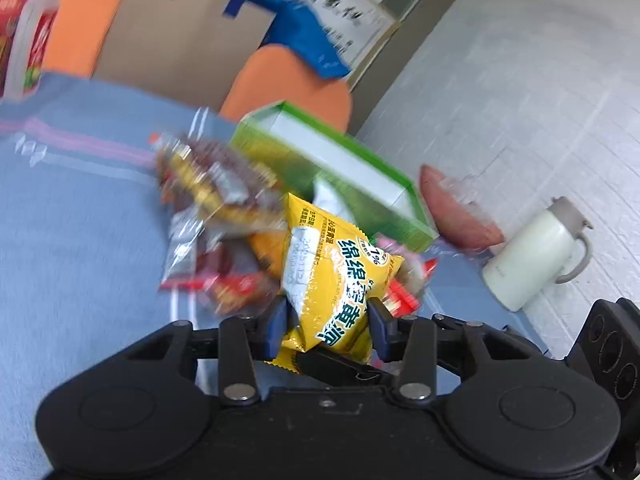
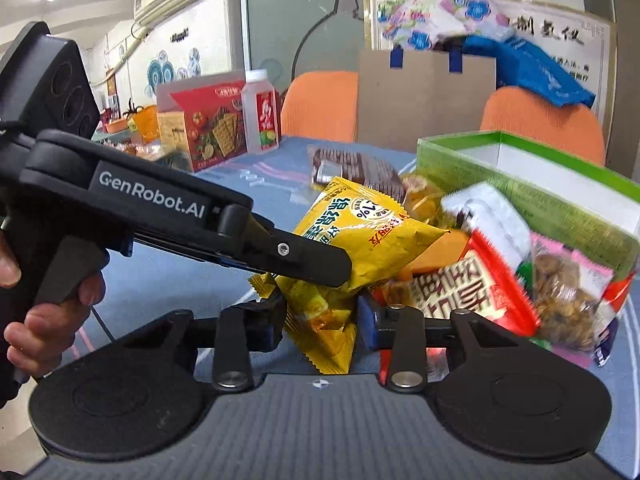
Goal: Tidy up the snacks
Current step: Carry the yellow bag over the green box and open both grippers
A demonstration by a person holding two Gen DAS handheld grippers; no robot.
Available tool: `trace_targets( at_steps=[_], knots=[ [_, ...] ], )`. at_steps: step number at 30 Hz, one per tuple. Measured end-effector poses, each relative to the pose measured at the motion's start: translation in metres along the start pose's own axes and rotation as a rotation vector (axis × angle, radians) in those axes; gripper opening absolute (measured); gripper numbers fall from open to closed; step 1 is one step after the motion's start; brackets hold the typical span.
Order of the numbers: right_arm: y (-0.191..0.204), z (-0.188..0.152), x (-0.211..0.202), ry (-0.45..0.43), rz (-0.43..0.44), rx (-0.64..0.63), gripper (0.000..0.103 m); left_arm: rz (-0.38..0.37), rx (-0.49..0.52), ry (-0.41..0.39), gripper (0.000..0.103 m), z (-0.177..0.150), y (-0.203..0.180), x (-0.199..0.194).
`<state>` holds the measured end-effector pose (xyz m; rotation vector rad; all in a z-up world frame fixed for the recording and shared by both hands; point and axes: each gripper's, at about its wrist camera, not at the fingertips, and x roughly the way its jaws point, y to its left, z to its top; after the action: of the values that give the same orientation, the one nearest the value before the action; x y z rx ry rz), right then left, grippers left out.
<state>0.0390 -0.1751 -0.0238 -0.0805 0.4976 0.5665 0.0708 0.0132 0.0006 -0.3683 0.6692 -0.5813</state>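
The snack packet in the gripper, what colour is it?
Yellow, clearest in the left wrist view.

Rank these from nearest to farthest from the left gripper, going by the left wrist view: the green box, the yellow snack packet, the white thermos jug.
1. Yellow snack packet: clamped in the left gripper.
2. Green box: just beyond the packet, open, ahead on the table.
3. White thermos jug: farthest, off to the right, on the floor.

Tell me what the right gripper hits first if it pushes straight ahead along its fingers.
Probably the small yellow snack packet lying between the right gripper's open fingers; the left gripper with its bigger yellow packet sits just beyond, though depth is unclear.
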Motion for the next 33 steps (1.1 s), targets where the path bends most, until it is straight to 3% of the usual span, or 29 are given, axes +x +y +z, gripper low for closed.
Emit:
trace_targets(
  at_steps=[7,18,26,32,33],
  knots=[
    [-0.019,0.029,-0.029,-0.131,-0.046,0.001,0.065,-0.06,0.104,-0.054,0.083,0.041,-0.04,0.011],
    [-0.104,0.05,-0.031,-0.203,-0.183,0.05,0.064,-0.155,0.144,-0.007,0.083,0.093,-0.08,0.107],
    [-0.162,0.049,-0.014,-0.204,-0.233,0.124,0.064,-0.143,0.172,0.031,0.083,0.111,-0.091,0.168],
    [-0.184,0.043,-0.001,-0.185,-0.244,0.157,0.063,-0.11,0.17,0.052,0.084,0.113,-0.087,0.195],
    [-0.187,0.041,0.001,-0.181,-0.244,0.164,0.063,-0.091,0.174,0.05,0.095,0.112,-0.087,0.198]
  ],
)
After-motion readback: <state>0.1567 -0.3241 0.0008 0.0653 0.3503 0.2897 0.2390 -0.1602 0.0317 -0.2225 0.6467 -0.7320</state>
